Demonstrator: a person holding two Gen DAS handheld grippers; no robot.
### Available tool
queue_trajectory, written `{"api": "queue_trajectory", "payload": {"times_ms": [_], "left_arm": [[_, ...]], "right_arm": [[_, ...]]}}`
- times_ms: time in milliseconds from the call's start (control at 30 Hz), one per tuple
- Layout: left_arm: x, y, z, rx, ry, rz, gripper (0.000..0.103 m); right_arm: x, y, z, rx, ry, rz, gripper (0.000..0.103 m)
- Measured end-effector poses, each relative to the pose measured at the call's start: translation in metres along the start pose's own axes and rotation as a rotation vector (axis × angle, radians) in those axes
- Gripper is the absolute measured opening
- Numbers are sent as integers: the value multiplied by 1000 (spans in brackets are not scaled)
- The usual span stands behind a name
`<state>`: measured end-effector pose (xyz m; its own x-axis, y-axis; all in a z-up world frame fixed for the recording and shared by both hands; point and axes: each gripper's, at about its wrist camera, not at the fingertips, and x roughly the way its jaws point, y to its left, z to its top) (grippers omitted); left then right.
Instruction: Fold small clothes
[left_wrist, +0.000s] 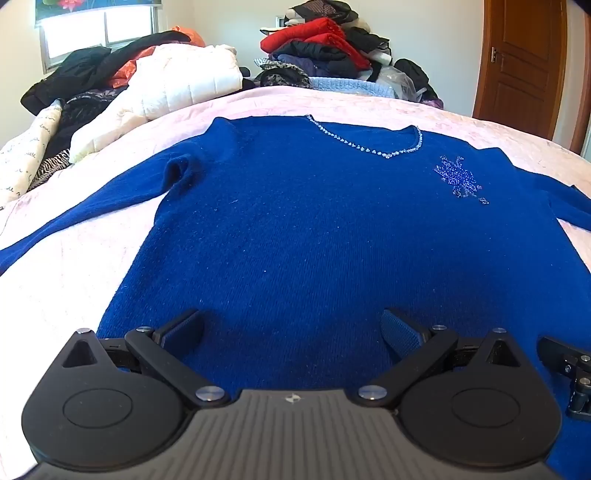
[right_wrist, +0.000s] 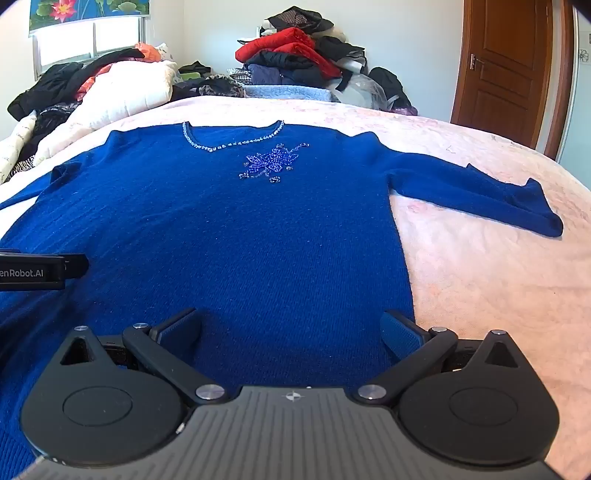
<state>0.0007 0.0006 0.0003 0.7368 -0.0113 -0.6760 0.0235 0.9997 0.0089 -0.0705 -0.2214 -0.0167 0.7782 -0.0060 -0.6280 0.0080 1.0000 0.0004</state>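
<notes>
The royal-blue knitted sweater with beaded neckline (right_wrist: 229, 229) lies flat, front up, on the pale pink bedspread (right_wrist: 480, 266); no fold is made yet. Left gripper (left_wrist: 291, 328) and right gripper (right_wrist: 291, 328) hover wide, empty, above the hem. Open bedspread lies at three o'clock; heaped clothes (right_wrist: 295, 55) crowd twelve.

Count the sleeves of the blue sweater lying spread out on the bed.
2. One sleeve stretches out to the left of the blue sweater; the other sleeve stretches right, cuff toward the bed's edge. Neither is folded in yet.
</notes>
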Motion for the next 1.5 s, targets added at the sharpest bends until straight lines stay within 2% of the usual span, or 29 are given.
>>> {"api": "queue_trajectory", "payload": {"times_ms": [167, 433, 1500], "left_arm": [[2, 3, 4, -5, 6, 7, 103], [-7, -1, -6, -4, -35, 27, 103], [-6, -1, -6, -5, -37, 22, 103]], "right_arm": [[0, 0, 0, -8, -3, -6, 103], [-1, 2, -1, -6, -4, -5, 103], [0, 0, -2, -3, -5, -2, 103]]}}
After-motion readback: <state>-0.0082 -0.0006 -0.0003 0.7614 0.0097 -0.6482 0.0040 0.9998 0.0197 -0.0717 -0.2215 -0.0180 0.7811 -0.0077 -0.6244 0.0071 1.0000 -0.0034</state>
